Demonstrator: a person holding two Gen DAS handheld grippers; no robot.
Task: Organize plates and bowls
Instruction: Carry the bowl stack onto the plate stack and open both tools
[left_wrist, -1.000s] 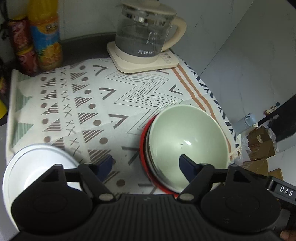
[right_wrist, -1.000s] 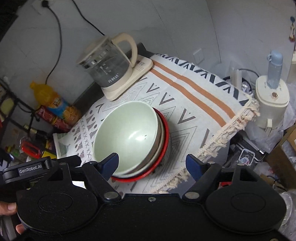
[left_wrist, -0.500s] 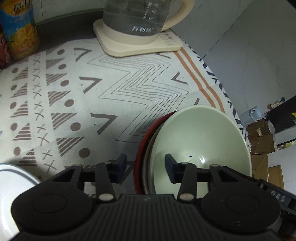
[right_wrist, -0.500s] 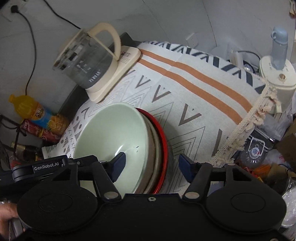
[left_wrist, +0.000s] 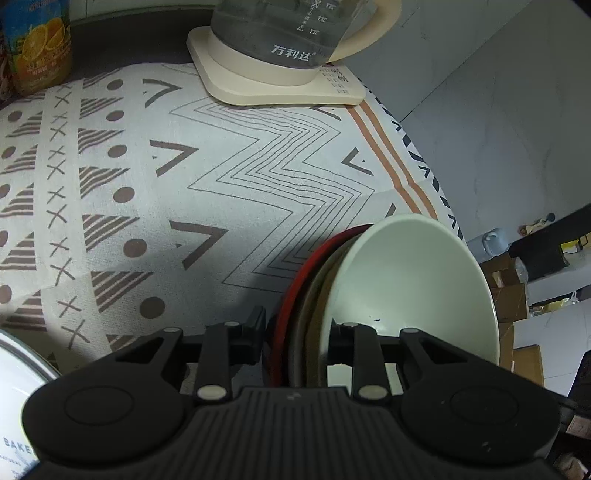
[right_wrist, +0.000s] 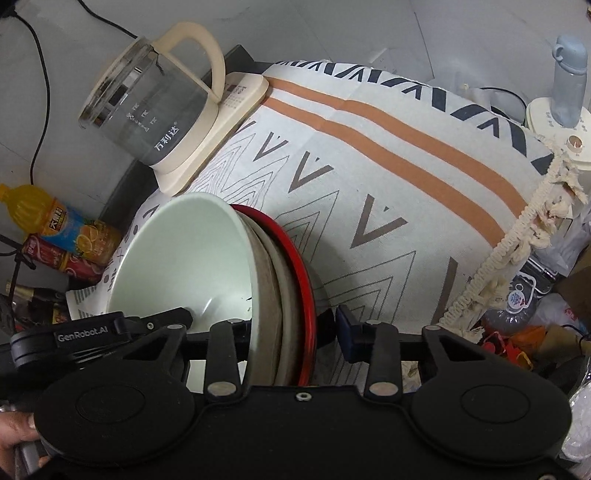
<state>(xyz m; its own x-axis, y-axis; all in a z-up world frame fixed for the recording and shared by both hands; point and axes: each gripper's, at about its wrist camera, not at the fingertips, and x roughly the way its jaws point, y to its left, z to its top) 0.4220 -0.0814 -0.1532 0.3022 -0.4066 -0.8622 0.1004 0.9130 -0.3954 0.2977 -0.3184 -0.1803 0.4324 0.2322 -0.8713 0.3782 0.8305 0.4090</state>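
A pale green bowl (left_wrist: 413, 288) sits on top of brownish plates and a red plate (left_wrist: 291, 295), stacked on the patterned cloth (left_wrist: 184, 184). My left gripper (left_wrist: 297, 332) straddles the stack's near rim, one finger inside the bowl and one outside the red plate. Its jaws are closing, with a thin gap left at the red rim. In the right wrist view, my right gripper (right_wrist: 291, 328) straddles the opposite rim of the bowl (right_wrist: 184, 266) and red plate (right_wrist: 306, 280). Its jaws are closing too. Its blue outer pad (right_wrist: 343, 328) stands clear of the red rim.
A glass kettle (left_wrist: 280, 33) on a cream base stands at the back of the cloth. Drink bottles (right_wrist: 62, 225) line the back left. A white dish (left_wrist: 14, 387) lies near left. The cloth's fringed edge (right_wrist: 517, 240) marks the table's right side, with clutter below.
Both grippers have come down and forward onto the stack, and their jaws have narrowed from wide open to close around its rim. The stack has stayed in place.
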